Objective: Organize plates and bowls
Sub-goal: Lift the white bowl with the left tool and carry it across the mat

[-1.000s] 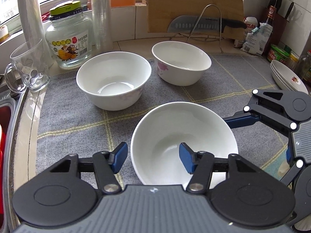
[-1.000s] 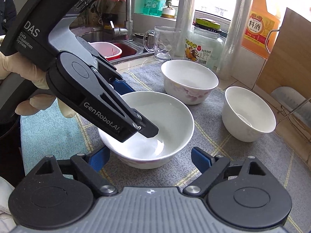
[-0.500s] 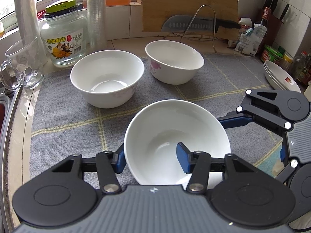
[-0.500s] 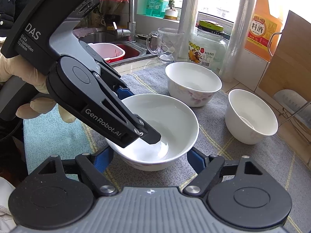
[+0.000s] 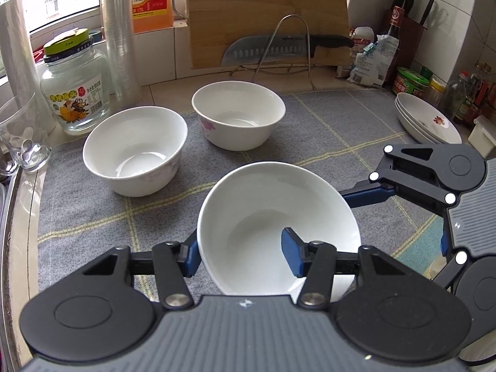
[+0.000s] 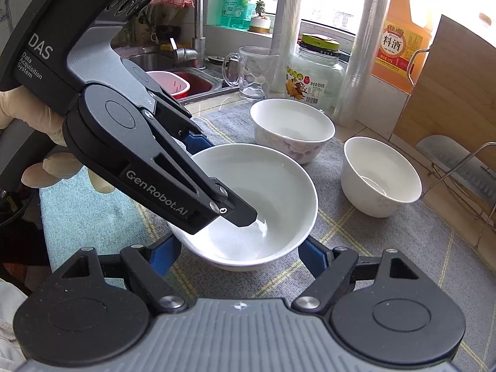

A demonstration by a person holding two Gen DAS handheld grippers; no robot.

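- The left claw (image 5: 241, 255) pinches the near bowl (image 5: 276, 217) by its rim (one finger inside), low centre of frame, tilted.
- The right claw (image 6: 240, 255) gapes wide around it, not gripping.
- Two bowls (image 5: 135, 148) wait upper left.

bowls: 3 (image 5: 276, 226) | stacked plates: 1 pile (image 5: 424, 121) | grippers: 2 (image 5: 241, 255) | glass jar: 1 (image 5: 74, 93) | glass mug: 1 (image 5: 21, 133) | knife: 1 (image 5: 279, 51)
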